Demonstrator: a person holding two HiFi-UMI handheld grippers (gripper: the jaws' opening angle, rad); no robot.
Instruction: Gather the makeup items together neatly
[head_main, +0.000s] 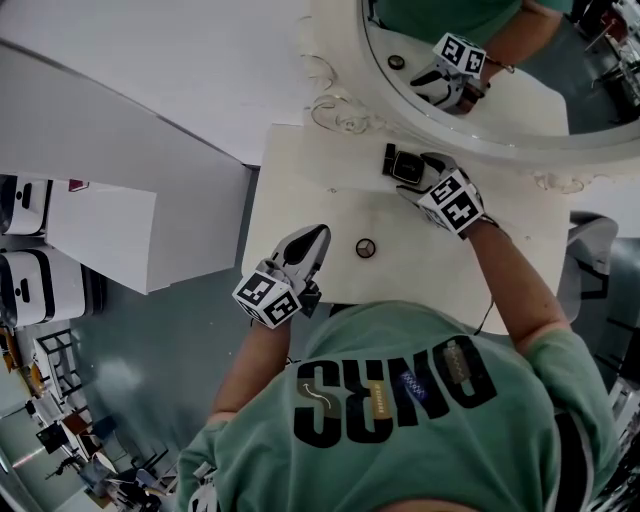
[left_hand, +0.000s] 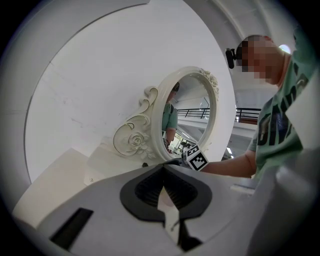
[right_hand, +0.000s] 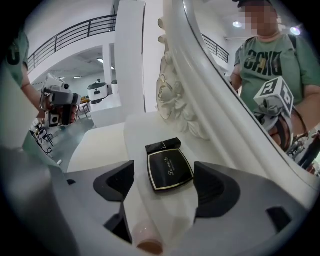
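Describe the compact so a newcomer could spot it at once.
On the white vanity table, look below the oval mirror's ornate frame. The compact lies flat there: a black square case with gold edging and script, unlike the slim black tube beside it.

place: indoor hall/lab, staged vanity | cues: ornate mirror, white tbl, mezz. railing
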